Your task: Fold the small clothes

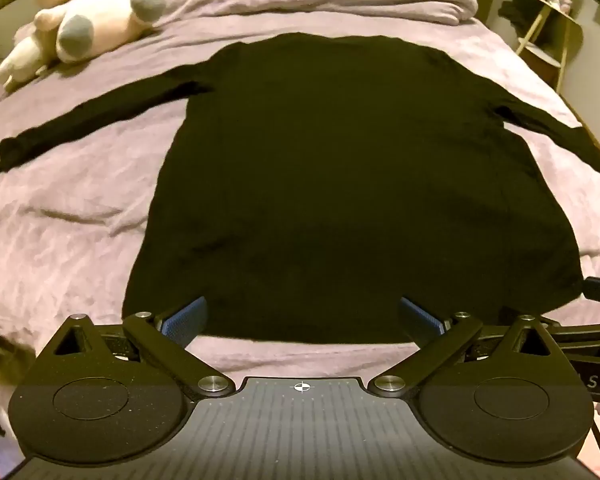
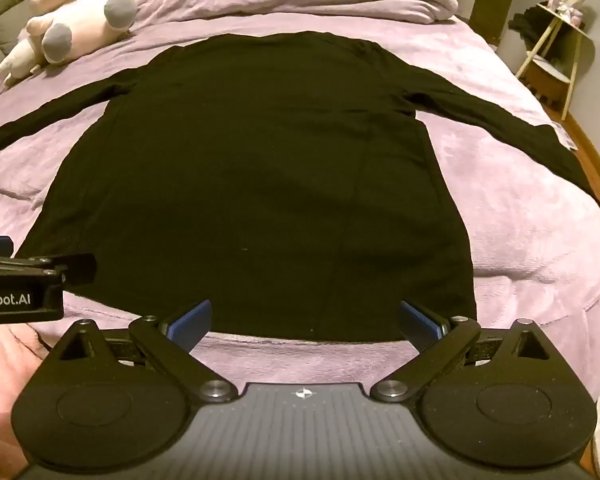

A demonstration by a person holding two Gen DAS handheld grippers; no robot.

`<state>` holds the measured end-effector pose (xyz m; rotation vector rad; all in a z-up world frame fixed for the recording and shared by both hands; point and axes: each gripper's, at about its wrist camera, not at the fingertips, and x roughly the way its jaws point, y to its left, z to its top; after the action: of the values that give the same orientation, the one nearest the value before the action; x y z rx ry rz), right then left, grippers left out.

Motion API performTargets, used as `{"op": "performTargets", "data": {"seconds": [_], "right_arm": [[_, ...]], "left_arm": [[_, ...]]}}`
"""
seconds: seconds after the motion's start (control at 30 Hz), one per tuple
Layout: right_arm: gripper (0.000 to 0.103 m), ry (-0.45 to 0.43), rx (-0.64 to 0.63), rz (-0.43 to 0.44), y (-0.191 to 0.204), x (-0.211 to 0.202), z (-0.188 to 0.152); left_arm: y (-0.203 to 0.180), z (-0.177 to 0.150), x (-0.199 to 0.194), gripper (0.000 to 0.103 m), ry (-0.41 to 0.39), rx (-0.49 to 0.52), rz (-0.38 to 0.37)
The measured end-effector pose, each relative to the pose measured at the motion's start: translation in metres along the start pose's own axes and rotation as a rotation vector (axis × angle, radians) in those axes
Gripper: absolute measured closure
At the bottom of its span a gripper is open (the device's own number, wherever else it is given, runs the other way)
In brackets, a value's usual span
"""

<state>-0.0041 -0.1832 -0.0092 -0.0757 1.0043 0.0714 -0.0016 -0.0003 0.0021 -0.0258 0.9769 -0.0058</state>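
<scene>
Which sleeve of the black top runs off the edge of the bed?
The black top's sleeve on the picture's right: its cuff end hangs past the bed's edge. The other sleeve, toward the plush toy, lies wholly on the purple cover.

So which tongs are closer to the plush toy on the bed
Left. The left tongs hang open over the near hem of the black top, toward the plush toy's side. The right tongs, also open, sit farther along the hem, away from it.

A home bedroom: bed [image 1: 80, 208] with lilac duvet, plush toy [image 1: 88, 16].
</scene>
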Motion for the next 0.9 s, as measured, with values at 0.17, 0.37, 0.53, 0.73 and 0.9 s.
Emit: {"op": "performTargets", "data": {"seconds": [0.17, 0.37, 0.53, 0.73, 0.9], "right_arm": [[0.004, 0.001, -0.003, 0.004, 0.002, 0.004, 0.001], [0.004, -0.004, -0.004, 0.009, -0.003, -0.003, 0.0], [0.004, -0.002, -0.014, 0.004, 0.003, 0.002, 0.0], [0.004, -0.009, -0.018, 0.008, 0.003, 0.001, -0.001], [0.004, -0.009, -0.019, 0.009, 0.003, 0.001, -0.001]], "left_arm": [[0.0, -0.004, 0.008, 0.0, 0.025, -0.005, 0.013], [0.001, -0.002, 0.005, 0.0, 0.036, -0.013, 0.008], [0.001, -0.002, 0.004, 0.0, 0.035, -0.015, 0.005], [0.001, -0.002, 0.004, 0.0, 0.036, -0.014, 0.007], [0.001, -0.002, 0.004, 0.0, 0.032, -0.015, 0.002]]}}
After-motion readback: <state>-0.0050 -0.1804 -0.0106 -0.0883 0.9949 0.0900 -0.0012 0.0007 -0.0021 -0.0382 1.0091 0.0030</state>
